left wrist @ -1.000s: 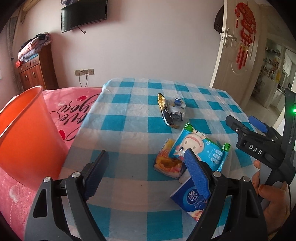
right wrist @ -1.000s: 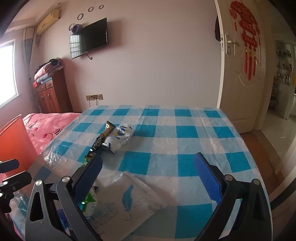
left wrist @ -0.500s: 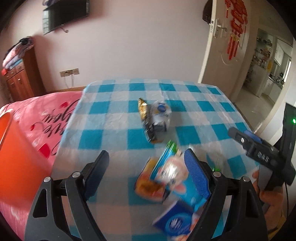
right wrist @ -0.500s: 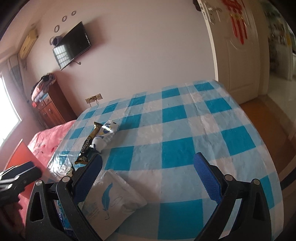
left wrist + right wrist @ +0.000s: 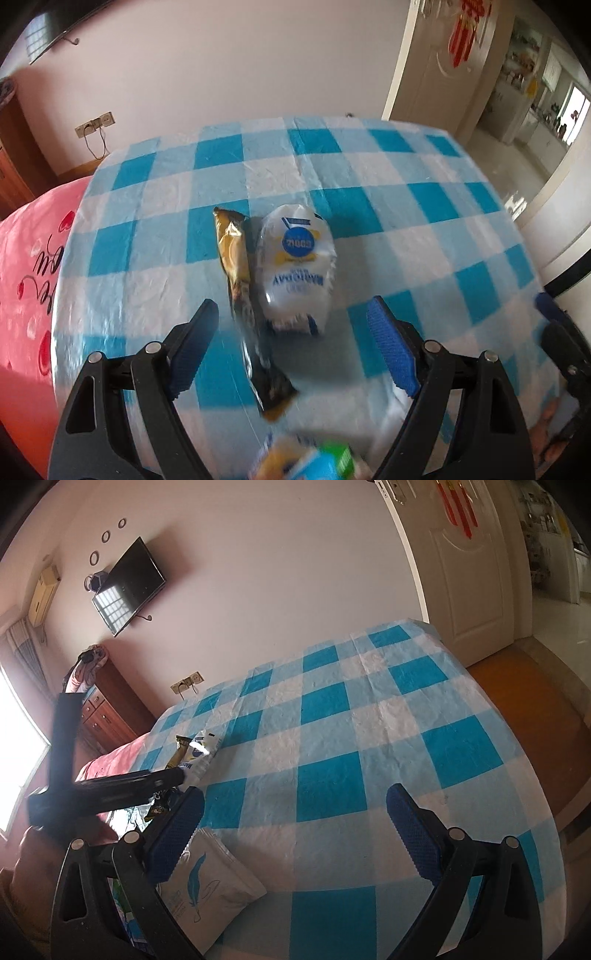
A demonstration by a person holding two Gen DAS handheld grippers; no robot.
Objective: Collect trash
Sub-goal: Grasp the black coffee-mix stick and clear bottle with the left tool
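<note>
Left tool [image 5: 291,349], wide open, above gold wrapper [image 5: 243,295] and white packet [image 5: 297,266].

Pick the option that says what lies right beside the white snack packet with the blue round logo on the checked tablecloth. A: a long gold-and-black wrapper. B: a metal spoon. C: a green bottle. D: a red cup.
A: in the left wrist view a long gold-and-black wrapper lies along the left side of the white snack packet on the checked tablecloth, just ahead of the open left gripper.

Pinkish walls [image 5: 258,572], wall-mounted, seemingly unlit television [image 5: 129,585]
</note>
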